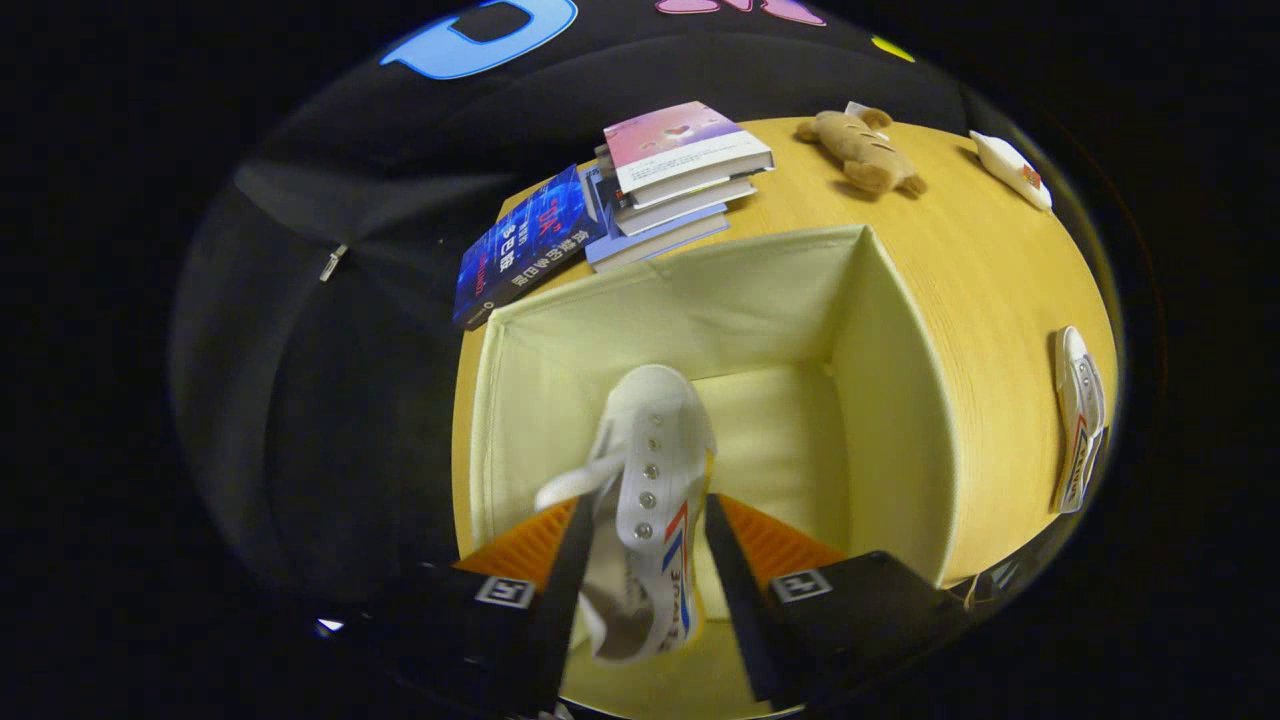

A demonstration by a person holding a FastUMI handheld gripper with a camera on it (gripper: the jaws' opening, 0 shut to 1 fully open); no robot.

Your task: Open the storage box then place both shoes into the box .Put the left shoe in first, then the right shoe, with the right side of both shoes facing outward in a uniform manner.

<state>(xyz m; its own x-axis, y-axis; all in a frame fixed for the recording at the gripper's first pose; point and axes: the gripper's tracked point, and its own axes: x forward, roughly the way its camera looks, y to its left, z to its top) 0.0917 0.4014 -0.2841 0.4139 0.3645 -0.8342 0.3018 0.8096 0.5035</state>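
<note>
At upper left a stack of books (665,185) sits on the table (1000,270). In the centre the storage box (900,400) stands open, and the claw (640,545) is clamped on a white shoe (650,470), toe hanging down inside it. This is probably the left shoe; lowering and releasing it comes next. The other shoe (1078,420) waits at right.

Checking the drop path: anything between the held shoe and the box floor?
Nothing visible. The gripper is shut on the white shoe, which hangs toe-down inside the open storage box. The box floor beyond the toe looks bare. The other shoe lies on the table, outside the box.
</note>
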